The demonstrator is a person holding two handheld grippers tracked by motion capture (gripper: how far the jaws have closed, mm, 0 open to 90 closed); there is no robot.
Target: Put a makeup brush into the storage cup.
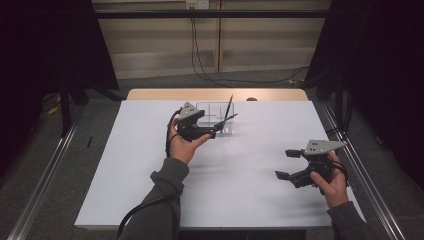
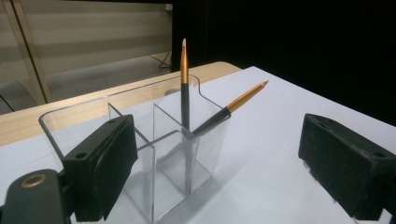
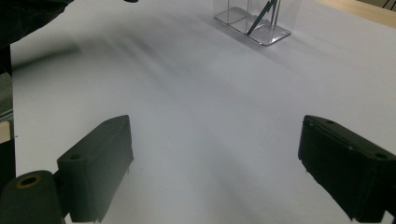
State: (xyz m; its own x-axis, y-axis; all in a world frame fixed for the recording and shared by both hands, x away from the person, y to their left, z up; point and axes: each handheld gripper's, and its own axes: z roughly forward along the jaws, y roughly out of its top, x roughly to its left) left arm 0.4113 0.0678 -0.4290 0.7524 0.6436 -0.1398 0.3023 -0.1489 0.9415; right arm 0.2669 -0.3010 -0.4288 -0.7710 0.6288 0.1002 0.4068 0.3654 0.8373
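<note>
A clear acrylic holder (image 1: 214,116) with several compartments stands at the far middle of the white table (image 1: 250,190). Two black pens with gold upper halves are in its right-hand compartment: one stands upright (image 2: 185,93), the other leans out to the right (image 2: 229,109). My left gripper (image 1: 218,130) is held right in front of the holder, pointing at it. In the left gripper view its jaws (image 2: 219,172) stand wide open, with the holder (image 2: 168,154) just ahead and nothing pressed between them. My right gripper (image 1: 285,164) hovers open over bare table at the right, with nothing in it (image 3: 215,172). The holder (image 3: 275,28) appears far off in the right gripper view.
A wooden strip (image 1: 215,94) runs along the table's far edge. Metal rails (image 1: 365,180) flank the table on both sides, and black curtains hang left and right. Cables (image 1: 240,80) lie on the floor behind the table. Open white surface lies between the two hands.
</note>
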